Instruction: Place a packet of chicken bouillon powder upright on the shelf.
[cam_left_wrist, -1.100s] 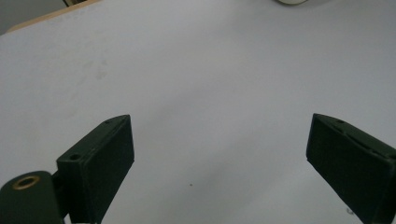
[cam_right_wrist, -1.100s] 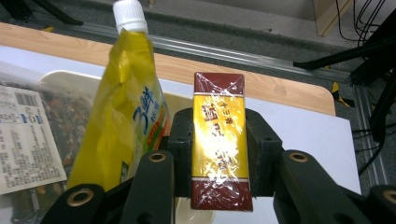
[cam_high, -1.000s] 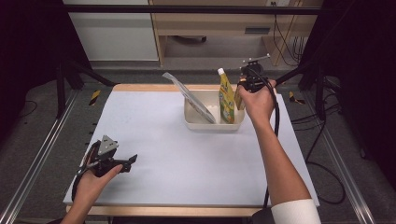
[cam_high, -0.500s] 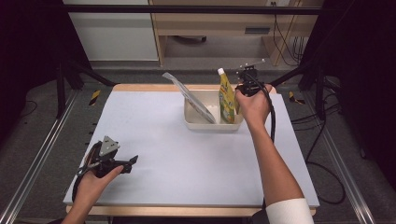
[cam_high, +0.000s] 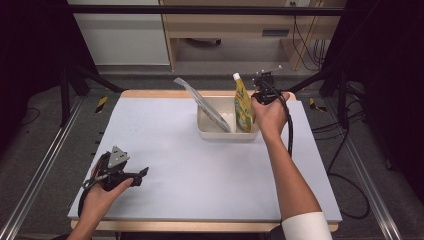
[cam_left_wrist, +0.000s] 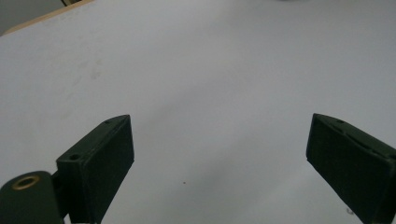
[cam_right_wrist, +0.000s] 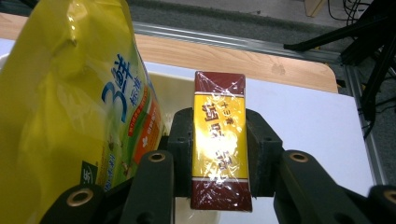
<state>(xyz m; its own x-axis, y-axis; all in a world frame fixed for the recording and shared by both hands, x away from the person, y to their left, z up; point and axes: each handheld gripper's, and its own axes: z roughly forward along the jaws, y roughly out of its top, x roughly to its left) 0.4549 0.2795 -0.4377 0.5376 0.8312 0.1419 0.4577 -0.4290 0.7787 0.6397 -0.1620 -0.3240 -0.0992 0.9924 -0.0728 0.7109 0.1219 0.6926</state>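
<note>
The right gripper (cam_right_wrist: 219, 154), clamped on a small yellow-and-maroon box (cam_right_wrist: 219, 140), has edged a little nearer the tub (cam_high: 210, 131) at the table's far edge, beside the yellow pouch (cam_high: 243, 102); likely about to drop it in. The left gripper (cam_left_wrist: 219, 154) idles wide open, empty, near the front left corner.

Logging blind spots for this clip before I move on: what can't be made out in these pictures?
- High view: the box the right claw clamps hides behind the hand.
- Right gripper view: the box's lower end is cut off by the claw arms; the yellow pouch blocks the tub.
- High view: the pouch's print is too small to read.
- Left gripper view: the open left claw faces bare table.
</note>
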